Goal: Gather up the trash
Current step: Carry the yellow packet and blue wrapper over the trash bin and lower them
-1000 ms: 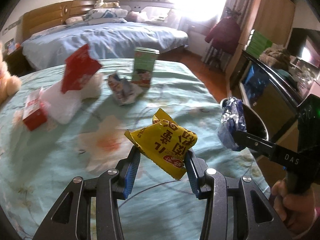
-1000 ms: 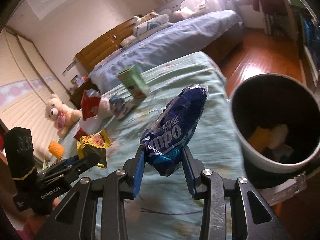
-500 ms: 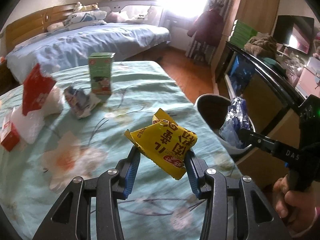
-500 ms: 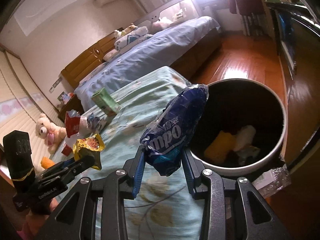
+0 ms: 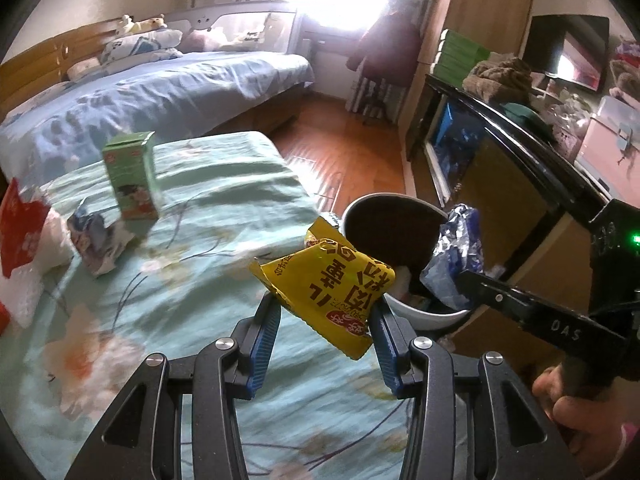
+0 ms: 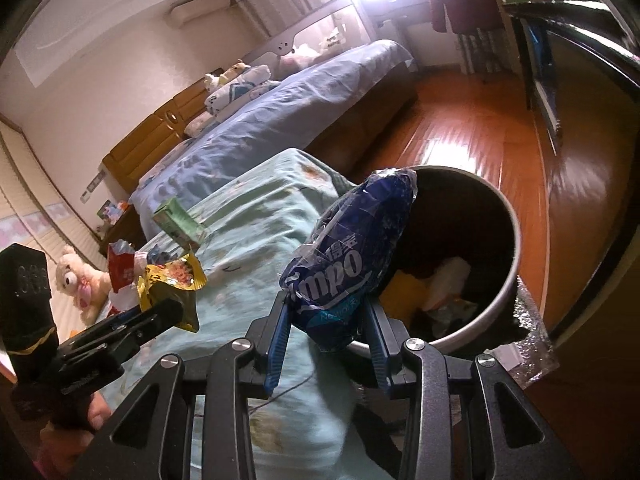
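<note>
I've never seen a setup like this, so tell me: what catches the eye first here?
Two crinkly wrappers held up in pincers: a yellow snack packet clamped in the left gripper, and a blue packet in the right gripper. Just beyond them a round trash bin stands beside the floral-covered bed, already holding some rubbish.

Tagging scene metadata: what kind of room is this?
A home bedroom, most likely: a made bed with a wooden headboard, a wardrobe, and a teddy bear.
</note>
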